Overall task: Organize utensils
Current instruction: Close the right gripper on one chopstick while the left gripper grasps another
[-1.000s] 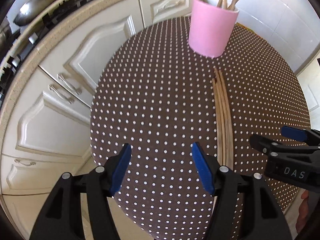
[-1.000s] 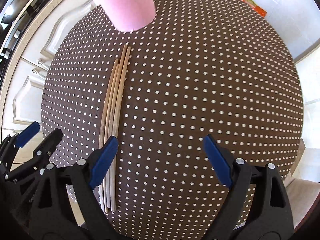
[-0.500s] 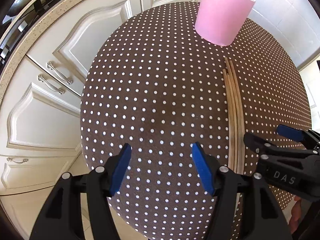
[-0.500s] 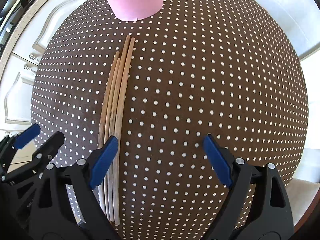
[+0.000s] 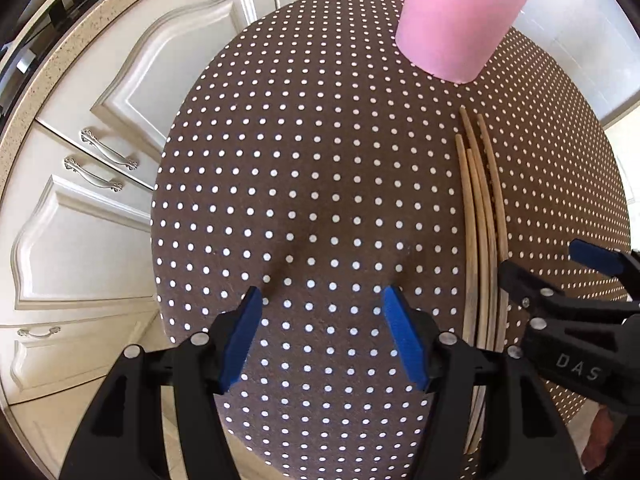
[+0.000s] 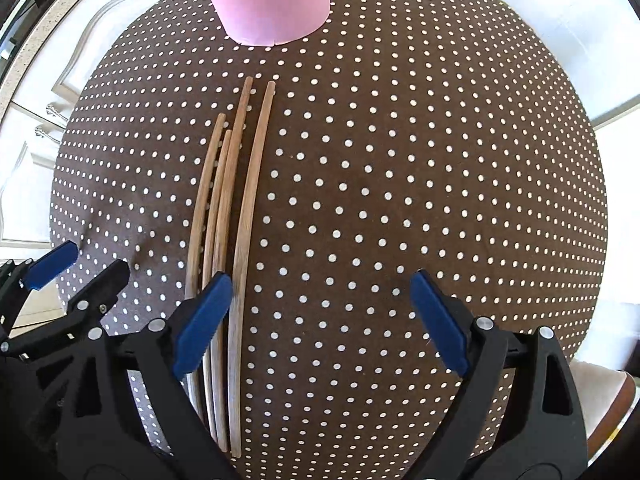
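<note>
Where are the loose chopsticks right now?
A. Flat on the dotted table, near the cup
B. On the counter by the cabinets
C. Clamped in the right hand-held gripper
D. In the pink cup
A: the chopsticks lie side by side on the table, in front of the cup, while the right hand-held gripper is open with nothing between its pads.

The left tongs [image 5: 322,332] sit low in the frame, wide open and holding nothing. The right tongs [image 6: 322,320] also point down, wide open and empty.
</note>
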`<state>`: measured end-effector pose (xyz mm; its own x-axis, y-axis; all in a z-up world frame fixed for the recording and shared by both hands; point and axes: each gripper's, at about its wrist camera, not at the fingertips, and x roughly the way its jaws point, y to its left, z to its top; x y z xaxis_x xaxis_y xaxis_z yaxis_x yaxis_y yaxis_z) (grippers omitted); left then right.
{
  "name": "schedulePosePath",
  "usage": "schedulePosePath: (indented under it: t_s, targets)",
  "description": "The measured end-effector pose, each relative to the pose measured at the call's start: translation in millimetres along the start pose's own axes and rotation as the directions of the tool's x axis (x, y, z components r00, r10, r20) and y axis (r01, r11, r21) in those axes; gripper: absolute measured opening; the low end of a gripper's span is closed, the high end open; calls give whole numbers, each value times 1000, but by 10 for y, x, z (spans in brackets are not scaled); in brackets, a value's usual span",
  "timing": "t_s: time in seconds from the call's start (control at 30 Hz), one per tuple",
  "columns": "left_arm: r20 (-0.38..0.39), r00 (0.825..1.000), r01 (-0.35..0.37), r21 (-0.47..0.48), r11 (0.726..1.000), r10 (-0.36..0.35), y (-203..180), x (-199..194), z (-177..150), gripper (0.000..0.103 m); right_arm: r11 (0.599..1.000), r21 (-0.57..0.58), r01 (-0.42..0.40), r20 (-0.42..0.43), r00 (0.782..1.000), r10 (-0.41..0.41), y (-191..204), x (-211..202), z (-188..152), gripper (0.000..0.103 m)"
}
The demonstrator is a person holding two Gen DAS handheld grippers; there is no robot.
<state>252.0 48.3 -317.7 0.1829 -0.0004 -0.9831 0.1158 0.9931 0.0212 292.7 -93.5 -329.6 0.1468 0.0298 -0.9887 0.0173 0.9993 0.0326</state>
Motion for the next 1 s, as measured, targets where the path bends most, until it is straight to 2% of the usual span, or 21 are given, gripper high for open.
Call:
schedulePosePath:
  t_s: [0.03,0.07,0.13,0.2,0.23,0.27,0.3,0.4,0.53,0.6,0.8,0.9,0.93,1.0]
  targets:
    - [3,1000,4,-1,1000,-4,13,-3,13,63,1000,-4,-21,-5,1000,21,14,13,22,84]
    - [12,1000,22,3,1000,-22,16,-12,25,63,1000,-14,5,-2,1000,-5,33,24,12,78]
    - [13,999,50,1,999,-50,25,-30,55,63,999,-44,6,12,1000,-5,98,27,30,70]
    - [17,997,69,4,998,-69,-40,-60,77,63,997,-72,3,29,1000,-1,156,7,48,53]
    - [21,997,78,10,997,-78,-74,-79,95,63,997,-77,-2,44,999,6,174,-5,61,38]
    - [25,996,81,16,997,-81,-176,-125,92,63,997,-77,1,50,999,3,176,-14,64,29]
    - [30,996,84,29,996,-85,-230,-146,108,63,997,-76,-2,54,999,6,188,-10,75,28]
    - [33,995,88,63,994,-90,-356,-164,152,63,998,-35,-56,63,996,59,74,9,106,15]
    - [14,993,116,84,990,-117,-509,-141,216,63,982,51,-181,61,982,178,-183,13,141,9]
    - [-3,994,108,90,990,-108,-581,-117,243,63,975,67,-210,66,977,205,-239,40,156,6]
    - [-48,993,113,79,990,-109,-761,49,250,63,967,77,-244,70,968,239,-415,-26,195,6]
    - [-43,994,99,79,992,-96,-833,81,280,63,958,93,-273,74,961,266,-516,-70,178,6]
    - [-47,995,96,64,993,-93,-847,87,300,63,954,98,-282,75,958,276,-599,-100,177,6]
    - [-57,995,88,22,996,-87,-867,107,340,63,947,109,-301,77,953,294,-1016,-232,-9,6]
